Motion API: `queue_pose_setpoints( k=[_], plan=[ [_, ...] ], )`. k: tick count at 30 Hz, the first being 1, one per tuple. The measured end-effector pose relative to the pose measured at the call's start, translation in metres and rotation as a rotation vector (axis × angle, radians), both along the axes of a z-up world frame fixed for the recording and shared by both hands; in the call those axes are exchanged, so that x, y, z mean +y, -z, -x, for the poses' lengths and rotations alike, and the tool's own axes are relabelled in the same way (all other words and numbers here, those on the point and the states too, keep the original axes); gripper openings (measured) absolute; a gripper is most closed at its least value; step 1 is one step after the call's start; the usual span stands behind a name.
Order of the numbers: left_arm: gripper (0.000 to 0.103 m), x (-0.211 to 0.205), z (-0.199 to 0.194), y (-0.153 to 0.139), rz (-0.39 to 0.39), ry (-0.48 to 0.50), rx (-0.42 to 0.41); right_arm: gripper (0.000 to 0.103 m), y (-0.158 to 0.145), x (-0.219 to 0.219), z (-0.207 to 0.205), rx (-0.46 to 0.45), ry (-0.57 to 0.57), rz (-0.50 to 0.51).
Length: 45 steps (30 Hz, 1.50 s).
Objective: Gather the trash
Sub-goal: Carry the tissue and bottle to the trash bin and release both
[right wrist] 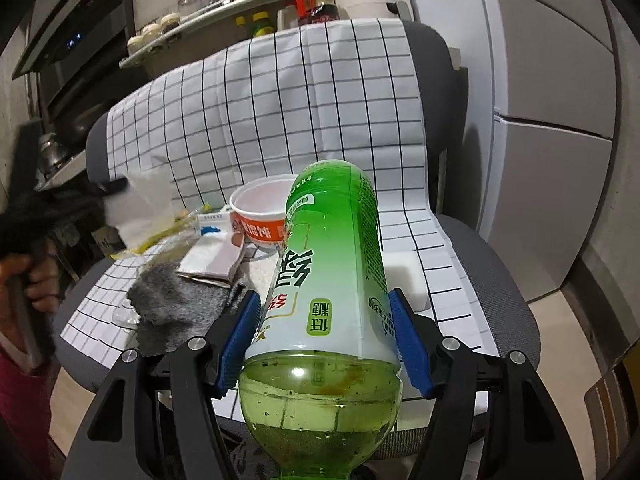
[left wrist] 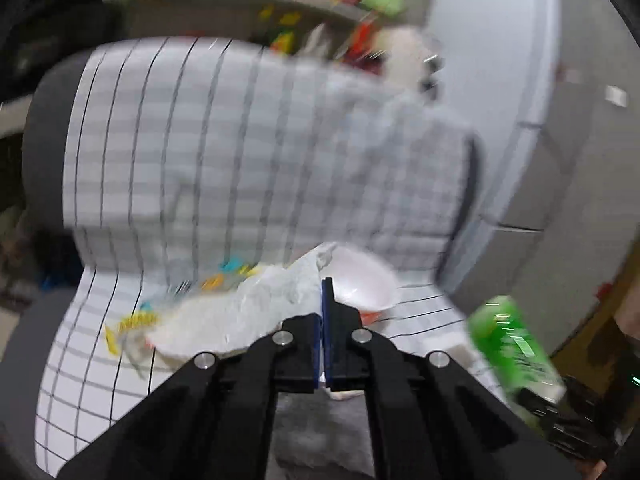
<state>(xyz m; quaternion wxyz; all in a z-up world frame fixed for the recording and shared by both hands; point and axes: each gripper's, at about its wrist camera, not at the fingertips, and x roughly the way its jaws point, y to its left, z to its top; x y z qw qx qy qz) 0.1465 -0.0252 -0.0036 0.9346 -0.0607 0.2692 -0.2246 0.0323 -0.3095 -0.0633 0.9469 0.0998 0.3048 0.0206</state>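
while the right tongs (right wrist: pixel 325 344) clamp the green bottle (right wrist: pixel 332 280) by its body, cap end toward the camera and a little liquid pooled there, the left tongs (left wrist: pixel 325 334) are pressed fully together over the chair (right wrist: pixel 472 240). whether they pinch anything is hard to say: the left view is smeared, and the right view shows a thin plastic bag (right wrist: pixel 140 208) at their tips, perhaps caught by an edge

more trash lies on the checked cover (right wrist: pixel 280 92) of the seat: a noodle cup (right wrist: pixel 262 216) upright near the backrest, a white packet (right wrist: pixel 212 258) just beside it, a grey cloth (right wrist: pixel 176 304) at the front edge, and a white block (right wrist: pixel 404 276) behind the bottle

likely risks from here:
- the bag could slip free if only a corner is nipped, since the film is slick and limp
- the bottle is round and smooth, so tilting it might let it slide out between the pads
- if its cap is loose, the leftover liquid could leak
- swinging the bag or bottle low might knock the light cup over
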Motion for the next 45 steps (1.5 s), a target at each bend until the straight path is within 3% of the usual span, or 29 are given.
queue_pose_setpoints(
  k=[6, 15, 21, 35, 38, 45],
  plan=[
    [0.000, -0.024, 0.058, -0.031, 0.002, 0.137, -0.073, 0.065, -0.018, -0.009, 0.028, -0.049, 0.017, -0.021],
    [0.000, -0.113, 0.132, -0.006, -0.017, 0.400, -0.110, 0.065, -0.031, -0.054, 0.095, -0.080, 0.184, 0.014],
    [0.000, -0.196, 0.161, 0.018, -0.033, 0.643, -0.061, 0.065, -0.028, -0.098, 0.144, -0.065, 0.345, 0.039],
    [0.000, -0.338, 0.236, 0.076, -0.135, 1.061, 0.075, 0.065, 0.019, -0.194, 0.220, 0.025, 0.619, 0.006],
    [0.000, -0.356, 0.243, 0.096, -0.178, 1.112, 0.107, 0.065, 0.032, -0.211, 0.233, 0.049, 0.655, -0.011],
    [0.000, -0.380, 0.229, 0.157, -0.257, 1.109, 0.231, 0.065, 0.087, -0.227, 0.235, 0.178, 0.654, -0.091]
  ],
)
